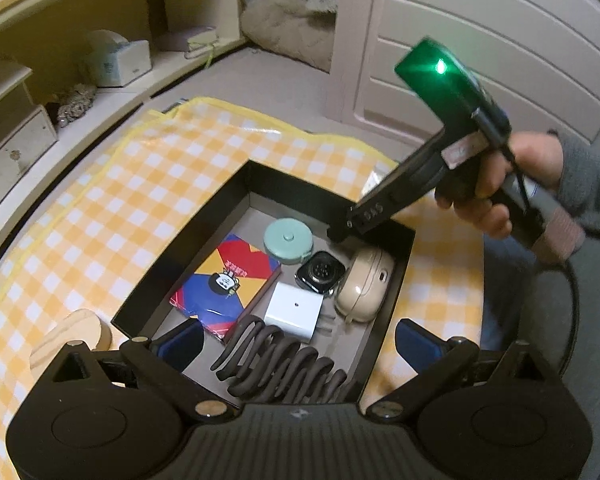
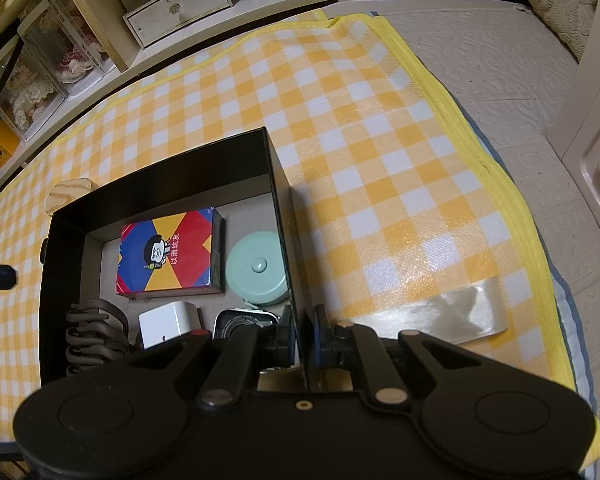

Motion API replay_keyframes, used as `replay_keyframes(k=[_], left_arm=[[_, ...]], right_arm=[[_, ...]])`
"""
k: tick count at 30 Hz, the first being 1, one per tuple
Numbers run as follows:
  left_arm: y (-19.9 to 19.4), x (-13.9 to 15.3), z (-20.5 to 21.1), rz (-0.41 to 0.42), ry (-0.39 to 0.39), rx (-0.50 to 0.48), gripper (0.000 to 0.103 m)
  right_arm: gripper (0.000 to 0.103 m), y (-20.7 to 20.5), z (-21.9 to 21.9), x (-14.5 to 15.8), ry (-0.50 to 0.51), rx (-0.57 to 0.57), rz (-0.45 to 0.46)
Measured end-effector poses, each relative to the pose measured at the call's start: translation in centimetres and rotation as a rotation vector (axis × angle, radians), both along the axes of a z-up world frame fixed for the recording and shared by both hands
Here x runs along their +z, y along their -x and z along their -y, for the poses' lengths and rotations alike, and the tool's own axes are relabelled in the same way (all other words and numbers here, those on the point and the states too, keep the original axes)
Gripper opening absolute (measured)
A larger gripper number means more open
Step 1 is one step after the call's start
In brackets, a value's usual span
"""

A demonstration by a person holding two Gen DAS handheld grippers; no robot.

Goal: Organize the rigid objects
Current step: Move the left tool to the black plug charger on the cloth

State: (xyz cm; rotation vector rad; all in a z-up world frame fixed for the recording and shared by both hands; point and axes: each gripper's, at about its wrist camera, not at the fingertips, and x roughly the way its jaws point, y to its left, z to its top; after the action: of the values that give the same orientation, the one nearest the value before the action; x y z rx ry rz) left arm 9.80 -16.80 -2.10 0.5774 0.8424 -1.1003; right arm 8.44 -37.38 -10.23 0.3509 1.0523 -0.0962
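A black box sits on the checkered mat. It holds a colourful card box, a mint round tape measure, a black smartwatch, a white charger, a beige case and a dark coiled clip. My left gripper is open and empty over the box's near end. My right gripper is shut on the box's right wall.
A round wooden piece lies on the yellow checkered mat left of the box. Clear tape lies at the mat's edge. Shelves and cupboard doors stand beyond.
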Motion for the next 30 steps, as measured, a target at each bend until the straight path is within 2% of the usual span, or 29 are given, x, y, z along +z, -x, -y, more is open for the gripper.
replay_keyframes(k=[5, 10, 18, 24, 30], left_arm=[[0.5, 1.8, -1.1, -0.005, 0.082, 0.09, 0.103], [1.0, 4.1, -2.8, 0.034, 0.2, 0.2, 0.103], [-0.7, 6.7, -6.0, 0.088, 0.323, 0.448, 0.103], [-3.2, 6.5, -8.5, 0.12, 0.355, 0.659, 0.103], [-5.5, 3.9, -10.7, 0.13, 0.328, 0.865, 0.103]], right_arm=[[0.009, 0.0, 0.0, 0.0, 0.0, 0.0, 0.0], [0.009, 0.0, 0.0, 0.0, 0.0, 0.0, 0.0], [0.009, 0.0, 0.0, 0.0, 0.0, 0.0, 0.0], [0.009, 0.0, 0.0, 0.0, 0.0, 0.0, 0.0], [0.009, 0.0, 0.0, 0.0, 0.001, 0.0, 0.0]])
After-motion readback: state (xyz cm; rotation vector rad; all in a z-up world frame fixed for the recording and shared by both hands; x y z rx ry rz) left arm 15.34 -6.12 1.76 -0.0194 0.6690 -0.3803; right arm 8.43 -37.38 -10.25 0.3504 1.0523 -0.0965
